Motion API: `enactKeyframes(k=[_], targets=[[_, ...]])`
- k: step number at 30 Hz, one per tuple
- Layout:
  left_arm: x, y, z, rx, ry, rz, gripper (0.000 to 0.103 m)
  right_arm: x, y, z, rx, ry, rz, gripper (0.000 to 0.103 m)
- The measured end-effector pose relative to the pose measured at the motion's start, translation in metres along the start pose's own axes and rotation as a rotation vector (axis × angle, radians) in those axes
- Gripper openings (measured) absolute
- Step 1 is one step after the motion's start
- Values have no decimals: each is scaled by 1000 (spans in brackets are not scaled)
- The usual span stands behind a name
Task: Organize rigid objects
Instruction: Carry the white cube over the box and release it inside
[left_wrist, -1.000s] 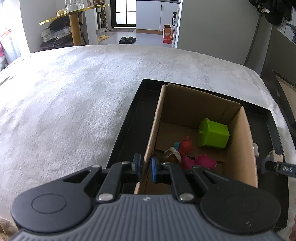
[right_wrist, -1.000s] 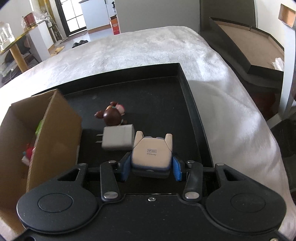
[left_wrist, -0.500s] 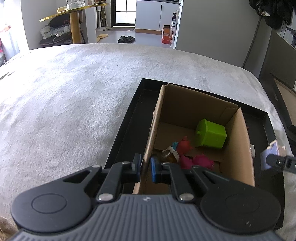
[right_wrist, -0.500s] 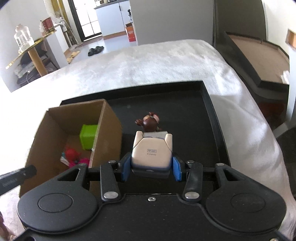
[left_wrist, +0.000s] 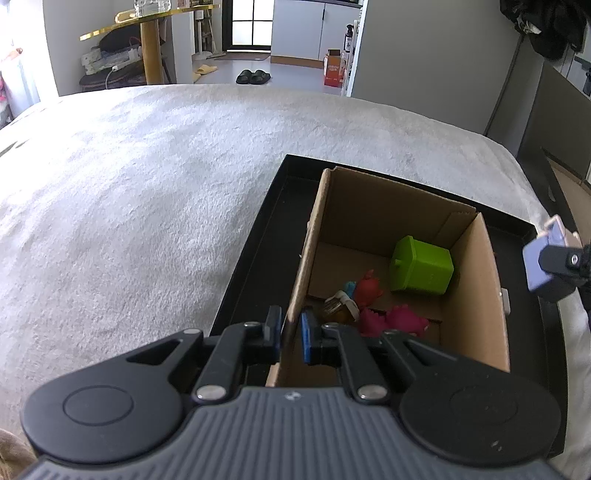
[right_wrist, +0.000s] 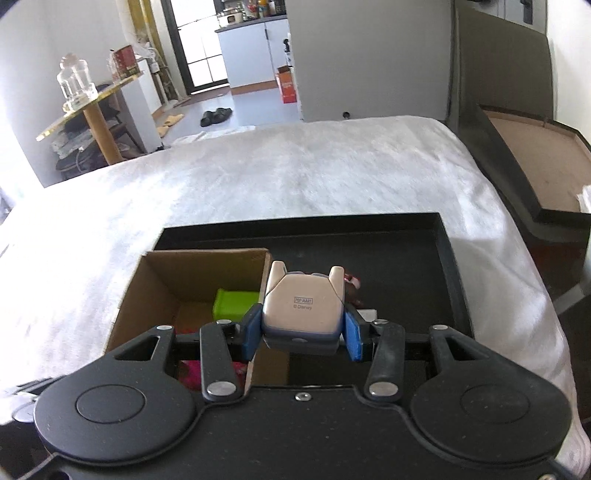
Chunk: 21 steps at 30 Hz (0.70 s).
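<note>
My left gripper (left_wrist: 290, 334) is shut on the near left wall of an open cardboard box (left_wrist: 476, 295) that stands in a black tray (left_wrist: 258, 236). Inside the box lie a green cube-shaped toy (left_wrist: 423, 266), a red figure (left_wrist: 367, 288), a magenta figure (left_wrist: 393, 319) and a small amber piece. My right gripper (right_wrist: 301, 332) is shut on a beige and blue toy figure (right_wrist: 303, 302), base toward the camera, held in the air above the box's right wall (right_wrist: 266, 273). In the left wrist view the same toy figure (left_wrist: 543, 258) shows at the right edge.
The tray (right_wrist: 447, 266) rests on a white fuzzy blanket (left_wrist: 147, 192). A brown figure and a white charger lie in the tray, mostly hidden behind the held toy. A dark framed board (right_wrist: 535, 162) leans at the right of the bed.
My right gripper has risen with the toy figure and swung left from over the tray floor to above the box's edge. The left gripper has kept its hold on the box wall.
</note>
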<state>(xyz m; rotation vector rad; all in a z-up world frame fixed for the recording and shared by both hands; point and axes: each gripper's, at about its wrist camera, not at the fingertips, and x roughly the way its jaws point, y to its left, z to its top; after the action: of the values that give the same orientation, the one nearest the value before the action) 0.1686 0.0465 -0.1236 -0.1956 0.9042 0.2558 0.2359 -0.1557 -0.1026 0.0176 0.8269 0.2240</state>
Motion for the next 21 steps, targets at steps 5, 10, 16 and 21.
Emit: enactKeyframes(k=[5, 10, 16, 21], targets=[[1, 1, 0, -9, 2, -10, 10, 3, 18, 8, -25, -5, 32, 44], [2, 5, 1, -29, 6, -27, 10, 8, 36, 15, -44, -3, 60, 44], [1, 6, 3, -46, 13, -44, 10, 16, 57, 21, -68, 11, 84, 44], [2, 10, 3, -65, 19, -54, 10, 20, 77, 29, -112, 10, 108, 43]])
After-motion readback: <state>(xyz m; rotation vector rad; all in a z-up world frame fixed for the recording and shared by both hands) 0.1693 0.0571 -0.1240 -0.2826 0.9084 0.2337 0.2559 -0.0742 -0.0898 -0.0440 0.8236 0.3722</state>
